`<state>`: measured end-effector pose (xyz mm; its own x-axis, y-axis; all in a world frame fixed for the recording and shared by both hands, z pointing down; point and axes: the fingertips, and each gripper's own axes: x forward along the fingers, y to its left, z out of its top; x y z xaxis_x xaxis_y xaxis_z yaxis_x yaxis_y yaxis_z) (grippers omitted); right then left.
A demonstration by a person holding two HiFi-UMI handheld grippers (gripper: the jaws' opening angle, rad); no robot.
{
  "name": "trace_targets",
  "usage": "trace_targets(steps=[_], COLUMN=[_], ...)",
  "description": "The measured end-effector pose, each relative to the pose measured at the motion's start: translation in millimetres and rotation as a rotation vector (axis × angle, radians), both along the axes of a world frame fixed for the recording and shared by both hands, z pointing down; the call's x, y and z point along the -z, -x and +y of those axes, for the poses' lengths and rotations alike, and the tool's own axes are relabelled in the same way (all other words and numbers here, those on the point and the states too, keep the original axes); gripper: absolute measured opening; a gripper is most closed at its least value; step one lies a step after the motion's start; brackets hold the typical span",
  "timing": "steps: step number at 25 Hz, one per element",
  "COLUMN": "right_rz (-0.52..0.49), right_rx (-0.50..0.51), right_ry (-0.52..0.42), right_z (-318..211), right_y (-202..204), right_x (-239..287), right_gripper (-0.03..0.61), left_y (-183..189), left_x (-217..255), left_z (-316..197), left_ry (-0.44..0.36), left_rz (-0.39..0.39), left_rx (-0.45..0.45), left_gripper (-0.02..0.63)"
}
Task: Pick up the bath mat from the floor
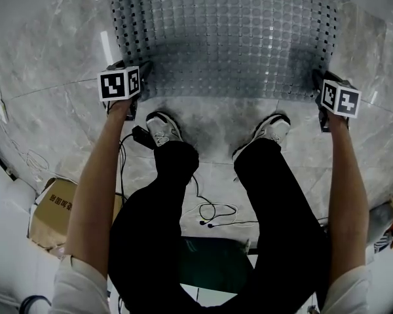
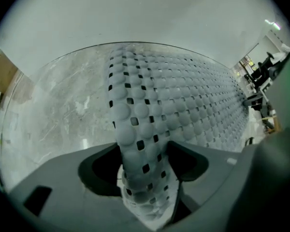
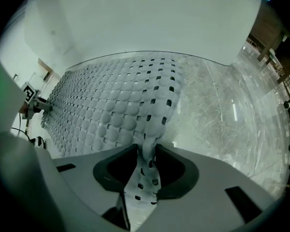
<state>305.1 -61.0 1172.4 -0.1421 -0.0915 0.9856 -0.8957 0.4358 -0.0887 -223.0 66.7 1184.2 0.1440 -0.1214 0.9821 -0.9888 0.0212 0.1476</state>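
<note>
The grey bath mat, studded with round bumps and square holes, is spread over the marble floor in front of the person's feet. In the head view my left gripper is at the mat's near left corner and my right gripper at its near right corner. The left gripper view shows the left gripper shut on a bunched fold of the mat. Seen in the right gripper view, the right gripper pinches a thin strip of the mat, which rises from the jaws.
Two grey-white shoes stand just behind the mat's near edge. Black cables lie on the floor between the legs. A cardboard box sits at the lower left. A white wall lies beyond the mat.
</note>
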Motion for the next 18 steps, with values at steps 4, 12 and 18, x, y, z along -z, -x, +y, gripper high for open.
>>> trace_targets(steps=[4,12,18], right_rz=[-0.016,-0.043,-0.064], right_rx=[0.027,0.069,0.094], right_ry=[0.014,0.020,0.046], right_z=[6.2,9.9,12.8], right_y=[7.7,25.4,47.2], right_x=[8.6,53.3,99.8], right_gripper=[0.089,0.049,0.048], left_y=[-21.0,-48.1,-61.7], left_x=[11.6,53.3,100.0], left_z=[-2.3,-1.7,-2.0], left_ry=[-0.015,-0.026,-0.017], left_rz=[0.020,0.068,0.106], left_rx=[-0.107,-0.087,-0.116], left_gripper=[0.167,0.073,0.066])
